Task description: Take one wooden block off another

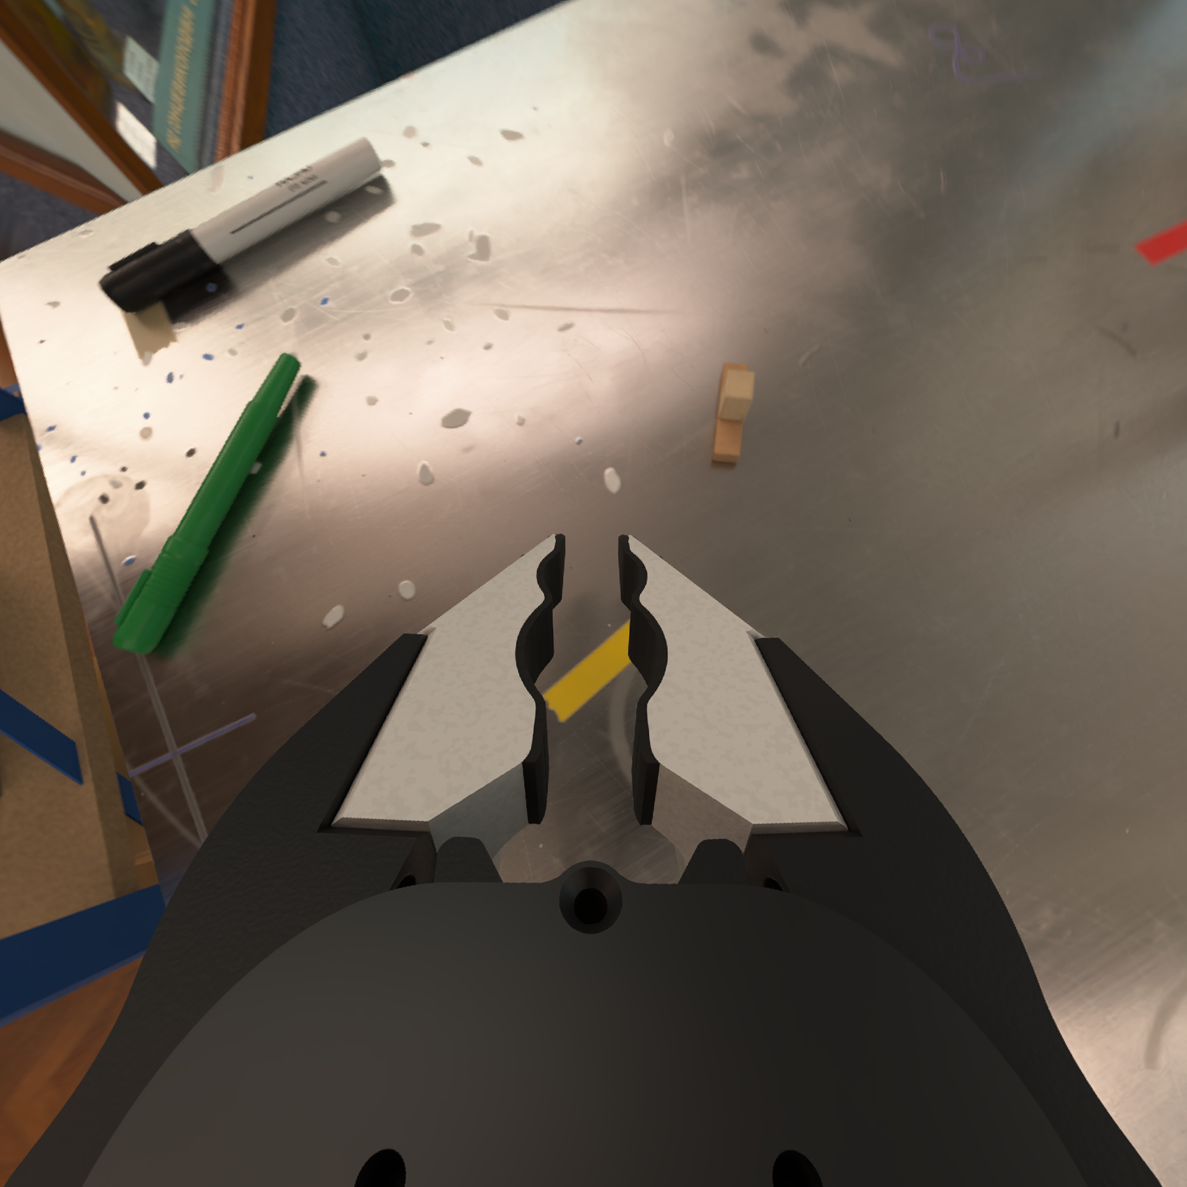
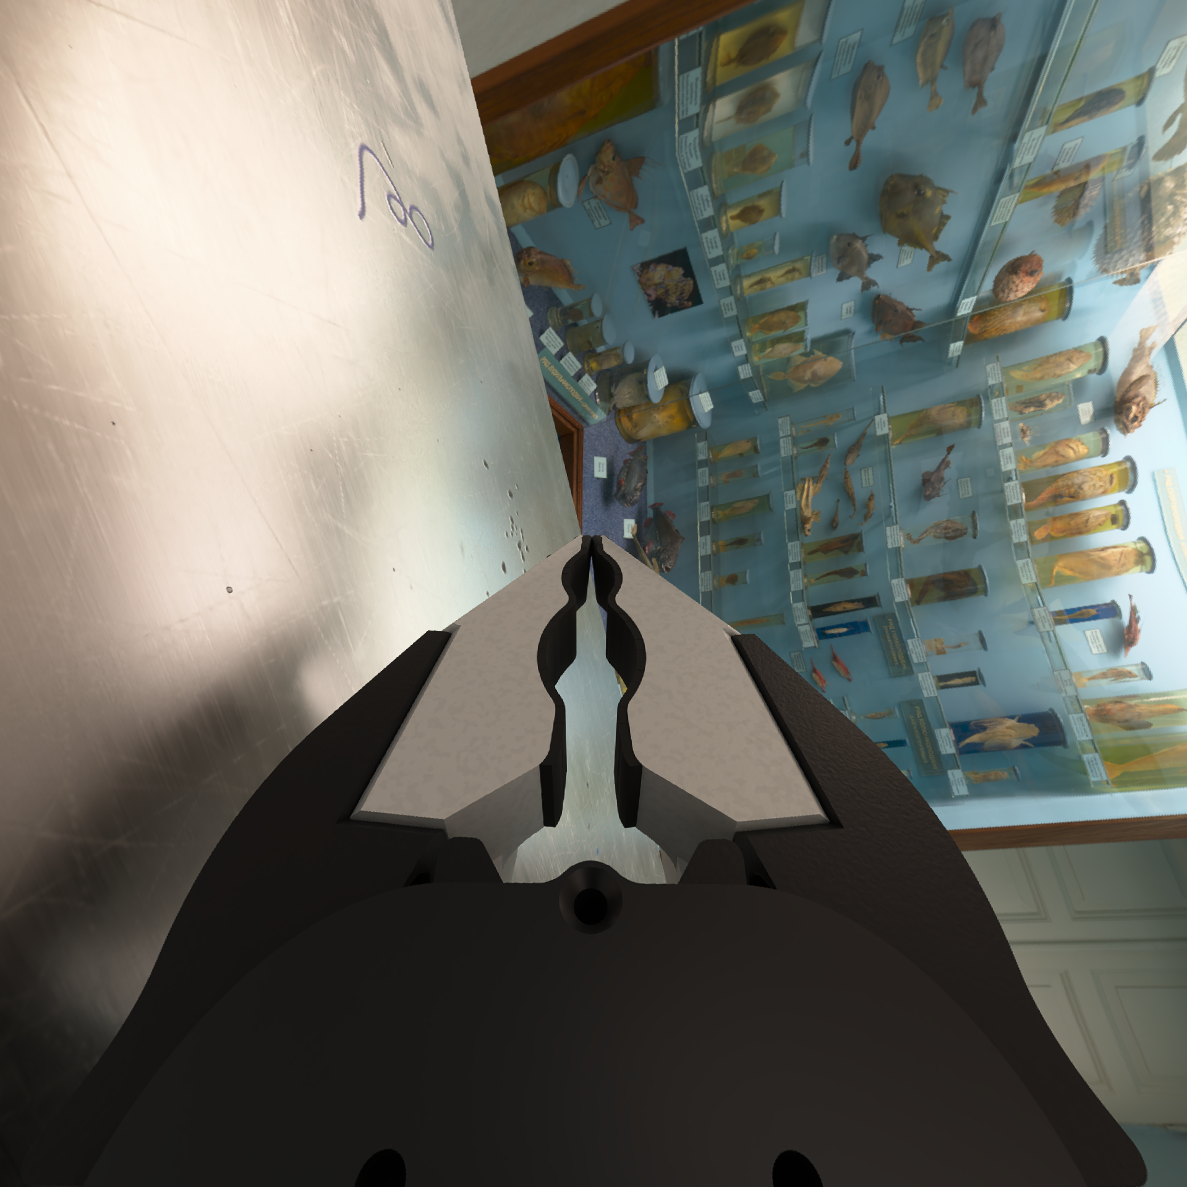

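Observation:
In the left wrist view a small pale wooden cube (image 1: 736, 393) sits on top of a longer tan wooden block (image 1: 727, 437) lying on the scratched metal table (image 1: 835, 578). My left gripper (image 1: 591, 539) is open with a narrow gap, empty, hovering above the table short of the blocks and a little to their left. My right gripper (image 2: 591, 541) is shut and empty, its tips near the table's far edge (image 2: 514, 360). The blocks do not show in the right wrist view.
A black-capped white marker (image 1: 244, 225) and a green pen (image 1: 212, 507) lie at the table's left. A yellow tape strip (image 1: 588, 674) lies under my left gripper, a red strip (image 1: 1162, 244) at the right edge. Beyond the table stands a blue display wall of specimens (image 2: 899, 385).

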Available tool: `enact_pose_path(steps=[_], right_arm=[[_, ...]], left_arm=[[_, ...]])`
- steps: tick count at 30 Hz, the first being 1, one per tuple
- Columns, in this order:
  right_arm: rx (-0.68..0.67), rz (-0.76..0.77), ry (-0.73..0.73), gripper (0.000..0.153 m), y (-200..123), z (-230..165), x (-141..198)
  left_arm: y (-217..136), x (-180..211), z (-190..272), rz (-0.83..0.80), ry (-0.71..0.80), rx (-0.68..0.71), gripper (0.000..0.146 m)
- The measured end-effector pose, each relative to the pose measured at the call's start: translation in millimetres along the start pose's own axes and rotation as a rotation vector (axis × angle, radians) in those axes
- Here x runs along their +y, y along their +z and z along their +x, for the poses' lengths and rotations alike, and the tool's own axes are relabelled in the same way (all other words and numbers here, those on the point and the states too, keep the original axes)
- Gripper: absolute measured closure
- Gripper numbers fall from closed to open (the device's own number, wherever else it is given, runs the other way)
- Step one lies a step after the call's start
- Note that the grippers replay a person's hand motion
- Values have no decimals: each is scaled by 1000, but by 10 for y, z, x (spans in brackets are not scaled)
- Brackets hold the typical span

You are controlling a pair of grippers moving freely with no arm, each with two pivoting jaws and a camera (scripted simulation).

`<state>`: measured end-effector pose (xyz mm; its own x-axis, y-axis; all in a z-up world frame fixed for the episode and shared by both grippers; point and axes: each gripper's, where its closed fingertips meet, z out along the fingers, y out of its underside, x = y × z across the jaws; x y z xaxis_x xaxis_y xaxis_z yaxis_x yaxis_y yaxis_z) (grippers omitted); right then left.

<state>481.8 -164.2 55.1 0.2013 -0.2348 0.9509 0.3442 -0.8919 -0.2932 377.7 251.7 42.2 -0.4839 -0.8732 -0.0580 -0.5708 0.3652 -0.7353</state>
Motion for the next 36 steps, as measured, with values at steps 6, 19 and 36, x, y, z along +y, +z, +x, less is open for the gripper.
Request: enact_pose_path(steps=[6, 19, 36], right_arm=[[18, -1, 8, 153, -2, 28, 2], [81, -26, 134, 141, -26, 179, 86], [63, -40, 94, 142, -7, 128, 103]], left_arm=[[43, 12, -9, 32, -37, -22, 124], [331, 72, 175, -83, 46, 44, 121], [570, -222, 481, -105, 139, 150, 129]])
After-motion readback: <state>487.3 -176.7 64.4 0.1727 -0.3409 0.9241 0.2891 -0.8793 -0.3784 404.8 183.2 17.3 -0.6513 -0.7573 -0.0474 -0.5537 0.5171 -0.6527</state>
